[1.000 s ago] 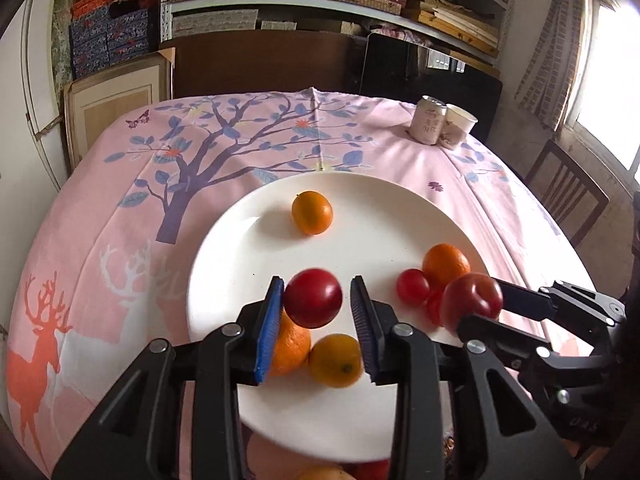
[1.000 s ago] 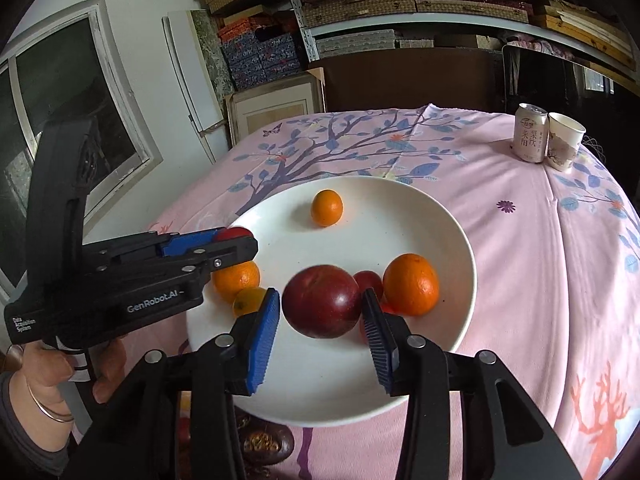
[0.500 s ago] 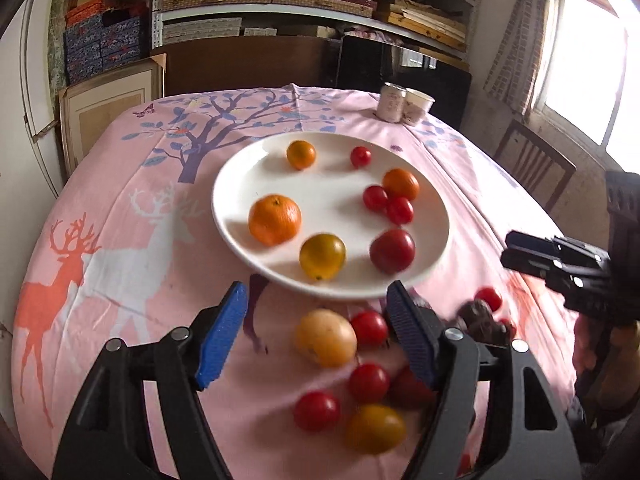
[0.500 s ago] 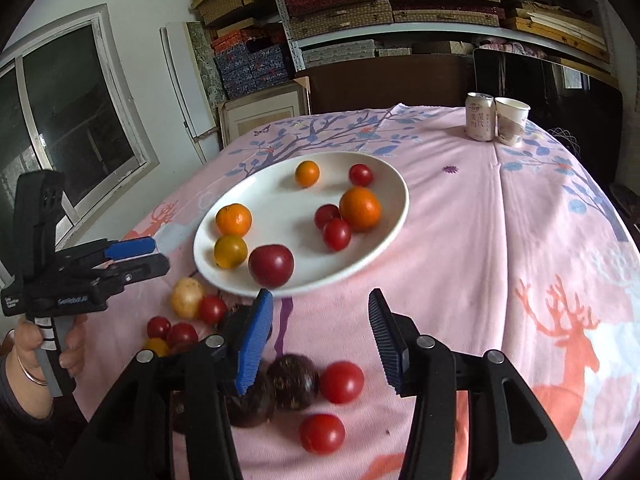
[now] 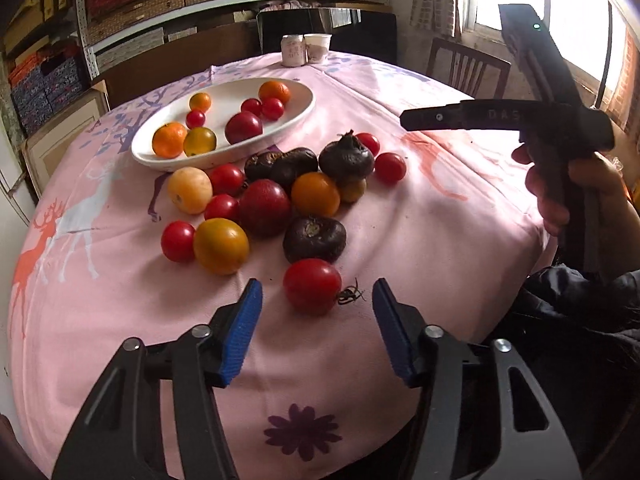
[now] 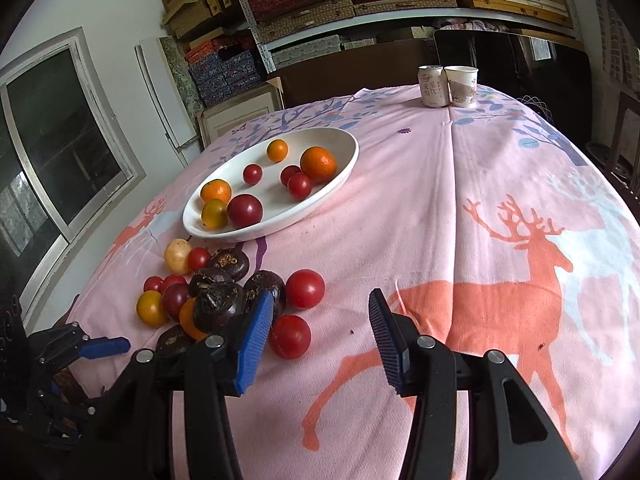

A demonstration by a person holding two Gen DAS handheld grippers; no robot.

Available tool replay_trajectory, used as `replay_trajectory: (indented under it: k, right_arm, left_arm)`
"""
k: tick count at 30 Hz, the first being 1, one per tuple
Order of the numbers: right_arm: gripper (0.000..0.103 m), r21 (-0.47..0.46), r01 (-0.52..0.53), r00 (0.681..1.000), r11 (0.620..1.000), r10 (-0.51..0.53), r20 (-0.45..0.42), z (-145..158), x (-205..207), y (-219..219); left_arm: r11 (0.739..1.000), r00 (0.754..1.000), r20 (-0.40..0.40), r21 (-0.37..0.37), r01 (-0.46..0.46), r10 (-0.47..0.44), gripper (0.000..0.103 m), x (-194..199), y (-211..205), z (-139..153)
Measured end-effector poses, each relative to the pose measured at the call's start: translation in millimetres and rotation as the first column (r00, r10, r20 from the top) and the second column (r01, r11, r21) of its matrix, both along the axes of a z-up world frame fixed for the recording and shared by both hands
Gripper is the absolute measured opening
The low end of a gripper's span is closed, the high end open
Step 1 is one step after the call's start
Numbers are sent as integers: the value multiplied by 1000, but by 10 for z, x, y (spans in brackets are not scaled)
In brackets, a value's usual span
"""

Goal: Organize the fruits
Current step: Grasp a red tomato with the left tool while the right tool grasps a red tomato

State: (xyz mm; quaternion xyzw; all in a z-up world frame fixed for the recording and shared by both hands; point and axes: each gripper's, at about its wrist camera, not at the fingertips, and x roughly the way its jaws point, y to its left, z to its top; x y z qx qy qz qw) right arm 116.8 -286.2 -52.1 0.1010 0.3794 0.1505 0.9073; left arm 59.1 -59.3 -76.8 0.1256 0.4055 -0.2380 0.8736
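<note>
A white plate (image 5: 298, 114) (image 6: 344, 172) holds several oranges and red tomatoes, with a dark red plum (image 5: 243, 127) (image 6: 245, 211) near its front. On the pink cloth before it lies a pile of loose tomatoes, oranges and dark purple fruits (image 5: 314, 237) (image 6: 218, 300). My left gripper (image 5: 318, 318) is open and empty, low over the cloth, with a red tomato (image 5: 312, 286) just ahead between its jaws. My right gripper (image 6: 320, 328) is open and empty, right of the pile; a red tomato (image 6: 290, 336) sits beside its left finger. It also shows in the left wrist view (image 5: 520, 116).
A drink can (image 6: 432, 86) and a paper cup (image 6: 462, 86) stand at the table's far edge. A wooden chair (image 5: 468, 66) stands beyond the table at the right. Shelves with boxes fill the back wall. The table edge curves close below both grippers.
Both grippers let go of their red fruits on the plate, opened, and pulled back toward the near edge of the table. The loose fruit pile has come into view.
</note>
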Motion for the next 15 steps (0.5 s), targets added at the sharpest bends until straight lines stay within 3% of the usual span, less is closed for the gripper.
replay_trajectory:
  k: [1,4,10,15]
  right_arm:
    - [50,-5,-4,1000,1000,4,-4,-13,-32,8]
    - [50,-37,-30,1000,999,29,-9,-57,-130,55]
    - [49,-93,-116,993,989,113,-33,-180,-190,222]
    - [49,-116,-134,991,984,129,-44,-190,-79,389]
  left_arm:
    - [1000,1000,-6,12,-11,11,36,29,-18,-48]
    - [999,999,9,-10,-33,33,32,6,18,-63]
    - [991,997,36,-114,-69,74,32,-57,221,161]
    - [988,995,48,-128,-81,88,32,-60,281,261]
